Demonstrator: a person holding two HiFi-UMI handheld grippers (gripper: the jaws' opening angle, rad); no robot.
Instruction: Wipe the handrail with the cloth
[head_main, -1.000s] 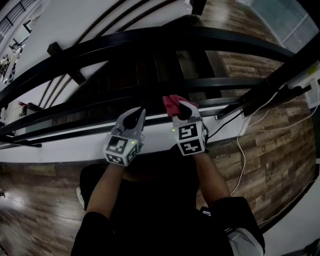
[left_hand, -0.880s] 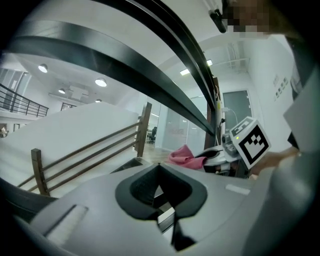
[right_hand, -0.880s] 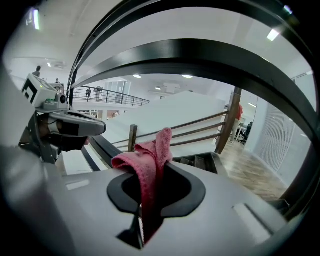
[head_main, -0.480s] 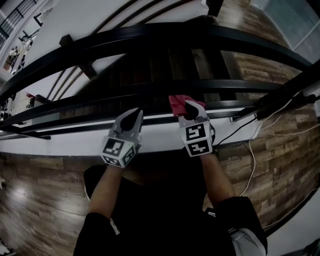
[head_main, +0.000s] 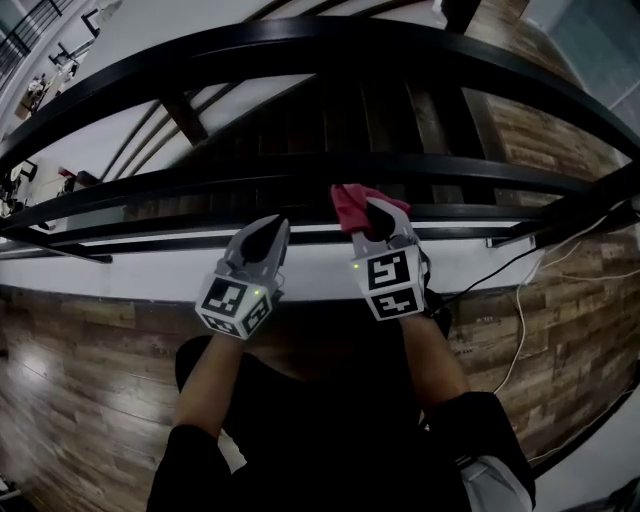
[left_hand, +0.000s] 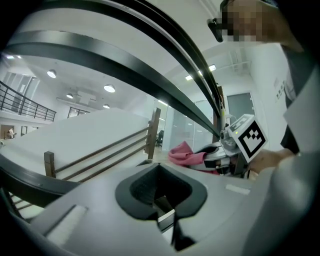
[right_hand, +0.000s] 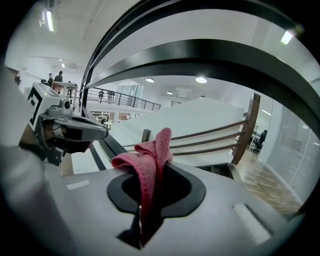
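Observation:
A black handrail (head_main: 300, 45) curves across the top of the head view, with a lower black rail (head_main: 250, 172) beneath it. My right gripper (head_main: 377, 217) is shut on a red cloth (head_main: 349, 204), which sticks up just below the lower rail; whether it touches is unclear. In the right gripper view the cloth (right_hand: 150, 162) hangs clamped in the jaws of that gripper (right_hand: 149, 202), under the handrail (right_hand: 200, 55). To its left my left gripper (head_main: 262, 240) points at the same rail. It stands shut and empty (left_hand: 162, 200), with the cloth (left_hand: 184, 154) off to its right.
A white ledge (head_main: 150, 270) runs under the rails, with dark stairs (head_main: 330, 120) beyond them. Wood floor (head_main: 80, 360) lies on both sides of the person. Cables (head_main: 525, 340) trail over the floor at the right. A mezzanine railing (right_hand: 125, 102) shows far off.
Both grippers keep their places side by side near the lower rail, the right still holding the cloth. The railing has shifted in the head view as the camera moved.

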